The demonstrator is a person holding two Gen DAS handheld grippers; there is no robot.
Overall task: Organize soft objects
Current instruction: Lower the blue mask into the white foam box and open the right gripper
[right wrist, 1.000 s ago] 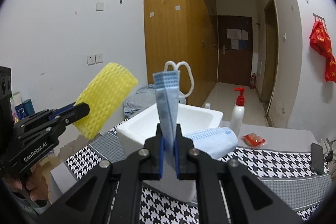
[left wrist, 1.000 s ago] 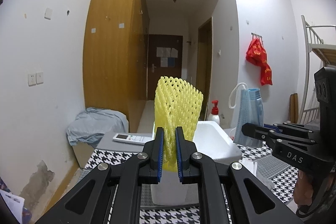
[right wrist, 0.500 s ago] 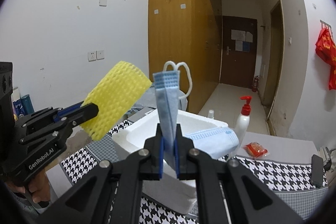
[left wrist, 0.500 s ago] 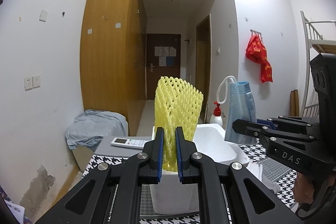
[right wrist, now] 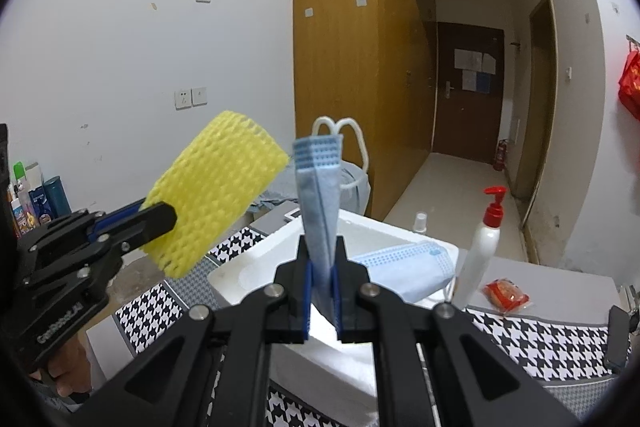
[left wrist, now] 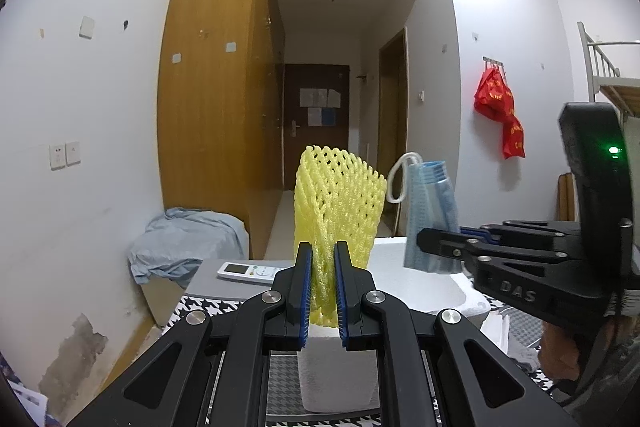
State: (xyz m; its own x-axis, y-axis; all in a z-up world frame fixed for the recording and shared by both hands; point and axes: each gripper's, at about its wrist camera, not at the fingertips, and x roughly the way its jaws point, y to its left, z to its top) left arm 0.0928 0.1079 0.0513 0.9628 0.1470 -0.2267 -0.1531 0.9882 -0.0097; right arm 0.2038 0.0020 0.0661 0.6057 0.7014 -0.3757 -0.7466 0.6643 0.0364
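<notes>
My left gripper point(left wrist: 321, 287) is shut on a yellow foam net sleeve point(left wrist: 336, 207), which stands upright above the white foam box point(left wrist: 436, 291). My right gripper point(right wrist: 321, 283) is shut on a folded blue face mask point(right wrist: 318, 195) with white ear loops, held upright over the foam box point(right wrist: 280, 247). In the right wrist view the left gripper point(right wrist: 160, 219) with the yellow foam net sleeve point(right wrist: 218, 195) comes in from the left. In the left wrist view the right gripper point(left wrist: 424, 239) holds the blue face mask point(left wrist: 430, 215) at the right. Another blue mask point(right wrist: 404, 271) lies across the box's far rim.
The box stands on a houndstooth cloth point(right wrist: 552, 343) over a table. A pump bottle point(right wrist: 482, 247) with a red top, a red packet point(right wrist: 506, 293) and a white remote point(left wrist: 248, 271) lie near it. A blue-grey cloth heap point(left wrist: 188, 247) sits by the wooden wardrobe point(left wrist: 216, 107).
The right gripper with the mask has shifted left toward the foam net, over the box. The left gripper has stayed nearly still with the net.
</notes>
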